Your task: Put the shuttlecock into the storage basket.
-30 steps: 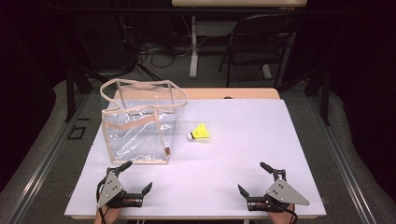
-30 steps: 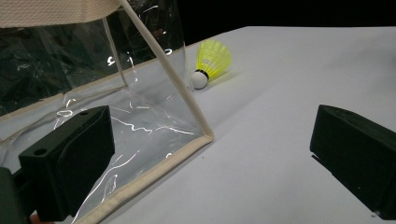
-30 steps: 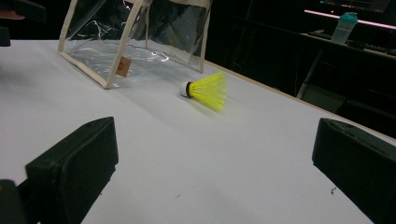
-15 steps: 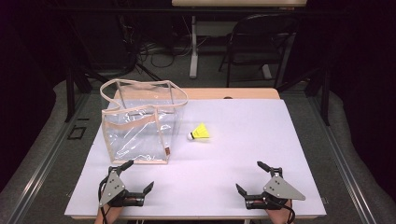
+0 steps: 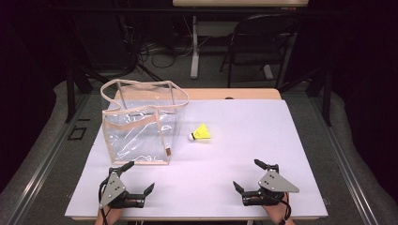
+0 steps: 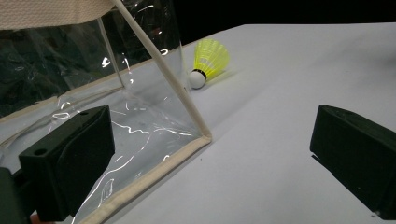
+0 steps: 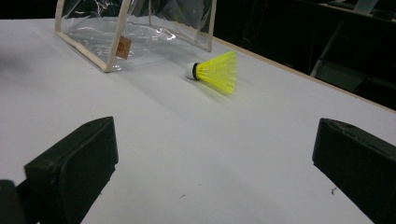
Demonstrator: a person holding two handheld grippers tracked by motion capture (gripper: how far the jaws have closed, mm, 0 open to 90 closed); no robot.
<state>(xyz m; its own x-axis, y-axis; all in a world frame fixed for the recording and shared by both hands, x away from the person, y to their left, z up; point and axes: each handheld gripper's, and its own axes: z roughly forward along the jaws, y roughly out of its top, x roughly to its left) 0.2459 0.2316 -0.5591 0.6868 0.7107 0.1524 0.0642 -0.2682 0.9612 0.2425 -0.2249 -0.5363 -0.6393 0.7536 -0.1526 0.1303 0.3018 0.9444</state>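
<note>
The yellow shuttlecock [image 5: 201, 133] lies on the white counter [image 5: 281, 140] just beside the clear bag [image 5: 141, 124], well ahead of both grippers. Left gripper [image 5: 133, 178] and right gripper [image 5: 248, 176] fingers spread wide, empty. Dark room behind.

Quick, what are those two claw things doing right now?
Left gripper: open, holding nothing.
Right gripper: open, holding nothing.

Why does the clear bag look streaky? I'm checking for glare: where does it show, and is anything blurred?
Left gripper view: white glare streaks on the clear bag, near jaws soft. Right gripper view: yellow shuttlecock sharp. High view: dark surroundings, table evenly lit.
</note>
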